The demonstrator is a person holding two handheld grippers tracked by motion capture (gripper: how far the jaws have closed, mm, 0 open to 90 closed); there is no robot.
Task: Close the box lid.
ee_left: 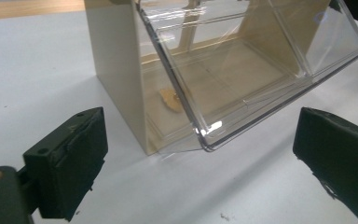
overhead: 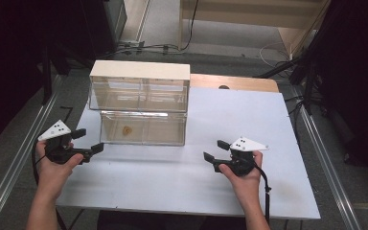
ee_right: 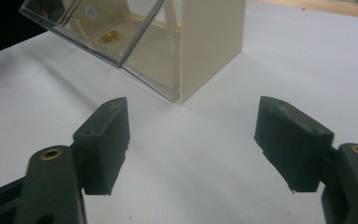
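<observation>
A cream cabinet (overhead: 140,70) with clear plastic drawers stands at the back left of the white table (overhead: 230,120). Its lower drawer (overhead: 143,128) is pulled or tilted out, and a small tan object (overhead: 127,130) lies inside it; the same object (ee_left: 170,99) (ee_right: 108,36) shows in both gripper views. My left gripper (overhead: 88,142) is held open just left of the drawer, with nothing between its jaws. My right gripper (overhead: 216,150) is open too, to the right of the cabinet and in front of it. In their own views the left gripper (ee_left: 200,163) and right gripper (ee_right: 193,144) both face the cabinet.
A wooden board (overhead: 239,82) shows at the table's back edge. Metal rails (overhead: 326,158) run along both sides of the table. Cables (overhead: 143,47) lie on the floor behind it. Bare white tabletop lies between the two grippers.
</observation>
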